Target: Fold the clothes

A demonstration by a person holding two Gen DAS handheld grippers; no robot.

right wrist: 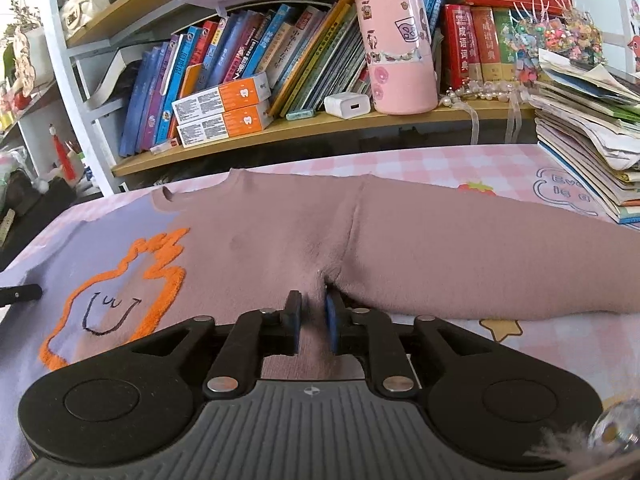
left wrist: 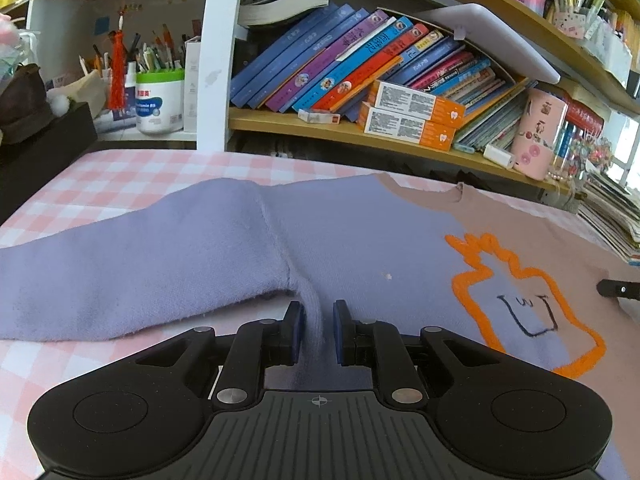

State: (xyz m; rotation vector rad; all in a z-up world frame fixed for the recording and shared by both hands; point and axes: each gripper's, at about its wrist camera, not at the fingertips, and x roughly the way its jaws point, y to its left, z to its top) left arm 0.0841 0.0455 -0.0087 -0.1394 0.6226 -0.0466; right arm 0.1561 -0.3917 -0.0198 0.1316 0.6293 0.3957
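Note:
A two-tone sweater lies flat on the pink checked cloth, lilac on its left half (left wrist: pixel 352 240) and dusty pink on its right half (right wrist: pixel 260 240), with an orange outlined figure (left wrist: pixel 532 304) on the chest. My left gripper (left wrist: pixel 317 316) is shut on a raised fold of lilac fabric at the left armpit, below the lilac sleeve (left wrist: pixel 120 264). My right gripper (right wrist: pixel 313 312) is shut on pink fabric at the right armpit, next to the pink sleeve (right wrist: pixel 500 256). The other gripper's tip shows at each view's edge (left wrist: pixel 618 290).
A bookshelf (left wrist: pixel 340 128) with leaning books, orange boxes and a pink canister (right wrist: pixel 400 48) stands behind the table. A stack of booklets (right wrist: pixel 588 152) sits at the right, close to the pink sleeve's end. A dark box (left wrist: pixel 44 140) is at the left.

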